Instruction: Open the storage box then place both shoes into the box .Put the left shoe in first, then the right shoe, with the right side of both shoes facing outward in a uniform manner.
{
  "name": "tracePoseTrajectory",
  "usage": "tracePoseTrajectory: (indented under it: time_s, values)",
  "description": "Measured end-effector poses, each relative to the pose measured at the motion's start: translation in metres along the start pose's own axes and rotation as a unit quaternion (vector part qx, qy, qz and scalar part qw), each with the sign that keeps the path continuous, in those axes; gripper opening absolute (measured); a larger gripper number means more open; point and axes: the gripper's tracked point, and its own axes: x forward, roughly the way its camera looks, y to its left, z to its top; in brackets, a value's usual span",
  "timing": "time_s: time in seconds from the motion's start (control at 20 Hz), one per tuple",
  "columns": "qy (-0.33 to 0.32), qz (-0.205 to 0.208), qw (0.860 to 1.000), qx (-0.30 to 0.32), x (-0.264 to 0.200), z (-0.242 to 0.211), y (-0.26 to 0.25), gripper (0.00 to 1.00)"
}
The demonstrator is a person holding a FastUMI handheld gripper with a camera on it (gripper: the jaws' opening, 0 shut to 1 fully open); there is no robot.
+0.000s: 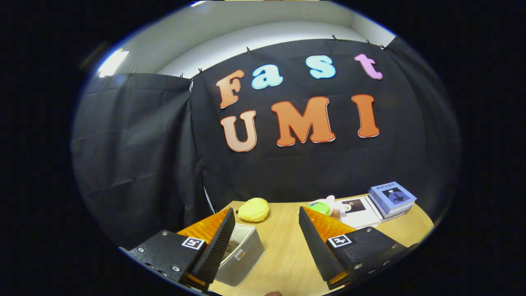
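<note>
The gripper (pixel 267 242) hangs over the wooden table (pixel 287 255) with its fingers spread wide and nothing between them. The storage box (pixel 242 255), a pale translucent tub, sits low beside and partly behind the left finger, its long axis running roughly forward along that finger. Beyond the box lie a yellow plush (pixel 254 209), a green toy (pixel 319 206) and stacked books (pixel 390 199). Reaching the box likely means swinging left and downward.

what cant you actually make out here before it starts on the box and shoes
- Storage box, gripper view: the left finger covers part of it, so lid state and contents stay unclear.
- Green-and-white soft item: partly behind the right finger, too small to identify.
- Books: covers too small to make out.
- Gripper: open, holding nothing.
</note>
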Motion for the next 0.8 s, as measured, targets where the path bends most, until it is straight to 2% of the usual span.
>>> tracePoseTrajectory:
  time_s: [0.1, 0.2, 0.4, 0.5, 0.8]
  values:
    - [-0.043, 0.02, 0.999, -0.01, -0.011, 0.013, -0.006, 0.96]
    - [-0.073, 0.015, 0.997, -0.018, -0.027, 0.02, -0.024, 0.97]
    - [-0.106, -0.023, 0.993, -0.045, -0.051, 0.031, -0.059, 0.97]
    - [-0.124, -0.024, 0.99, -0.066, -0.059, 0.034, -0.065, 0.97]
    - [-0.128, -0.061, 0.983, -0.113, -0.068, 0.033, -0.086, 0.97]
